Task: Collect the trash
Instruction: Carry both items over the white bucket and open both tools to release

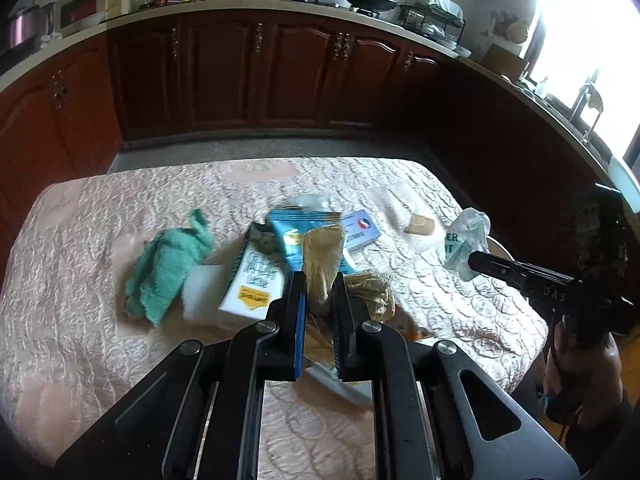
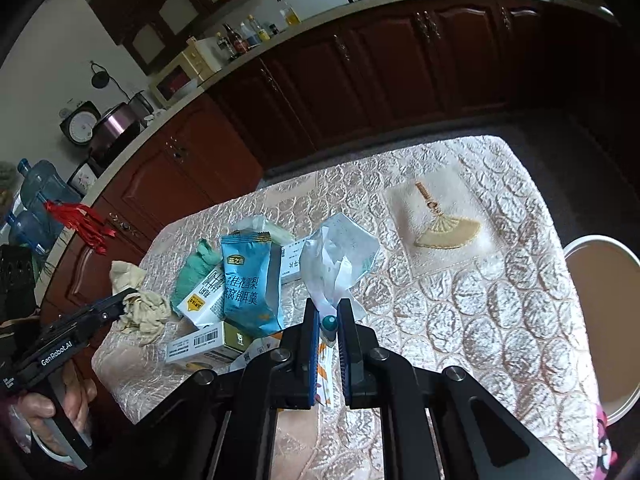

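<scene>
Kitchen desk (image 1: 460,312): your left tool (image 1: 320,292) clenches a soft glove (image 1: 322,256), right tool (image 2: 328,312) clenches light crinkly wrapper (image 2: 340,256); grip bunched folds.

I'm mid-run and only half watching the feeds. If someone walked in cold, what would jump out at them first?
Both grippers are already loaded: the left gripper is shut on a beige crumpled paper, the right gripper on a clear crinkled wrapper. Between them, a heap of trash sits mid-table, topped by a bright blue snack pouch, with a green rag at its left edge on the pale quilted tablecloth.
</scene>
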The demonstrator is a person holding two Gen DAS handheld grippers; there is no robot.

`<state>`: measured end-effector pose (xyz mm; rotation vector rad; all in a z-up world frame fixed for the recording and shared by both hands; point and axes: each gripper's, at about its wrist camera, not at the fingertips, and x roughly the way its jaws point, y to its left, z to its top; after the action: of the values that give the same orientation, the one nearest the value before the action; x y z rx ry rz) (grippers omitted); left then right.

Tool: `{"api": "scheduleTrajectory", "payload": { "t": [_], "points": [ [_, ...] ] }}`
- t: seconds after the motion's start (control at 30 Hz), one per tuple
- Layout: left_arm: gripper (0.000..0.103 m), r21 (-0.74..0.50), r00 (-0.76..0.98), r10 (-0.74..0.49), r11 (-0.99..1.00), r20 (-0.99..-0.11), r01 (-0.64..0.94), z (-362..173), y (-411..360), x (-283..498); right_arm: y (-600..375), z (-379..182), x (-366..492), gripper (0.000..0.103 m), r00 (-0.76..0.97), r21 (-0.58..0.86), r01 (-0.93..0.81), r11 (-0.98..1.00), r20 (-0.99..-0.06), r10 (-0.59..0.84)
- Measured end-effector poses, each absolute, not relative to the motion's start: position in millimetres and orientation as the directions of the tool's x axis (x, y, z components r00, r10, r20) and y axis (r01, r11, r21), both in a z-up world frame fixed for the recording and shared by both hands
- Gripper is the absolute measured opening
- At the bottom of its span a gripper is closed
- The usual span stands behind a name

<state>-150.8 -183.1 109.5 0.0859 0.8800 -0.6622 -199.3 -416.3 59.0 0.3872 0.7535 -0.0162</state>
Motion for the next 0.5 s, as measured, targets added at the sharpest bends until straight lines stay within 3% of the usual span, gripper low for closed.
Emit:
{"api": "scheduleTrajectory", "payload": {
  "t": [0.5],
  "points": [
    [0.009, -0.161, 0.401, -0.542, 0.719, -0.738, 0.676, 117.4, -275.8, -164.6, -460.9, 74.3, -238.1, 0.008, 0.754, 0.299, 0.218, 0.929, -0.656, 0.034]
  ]
}}
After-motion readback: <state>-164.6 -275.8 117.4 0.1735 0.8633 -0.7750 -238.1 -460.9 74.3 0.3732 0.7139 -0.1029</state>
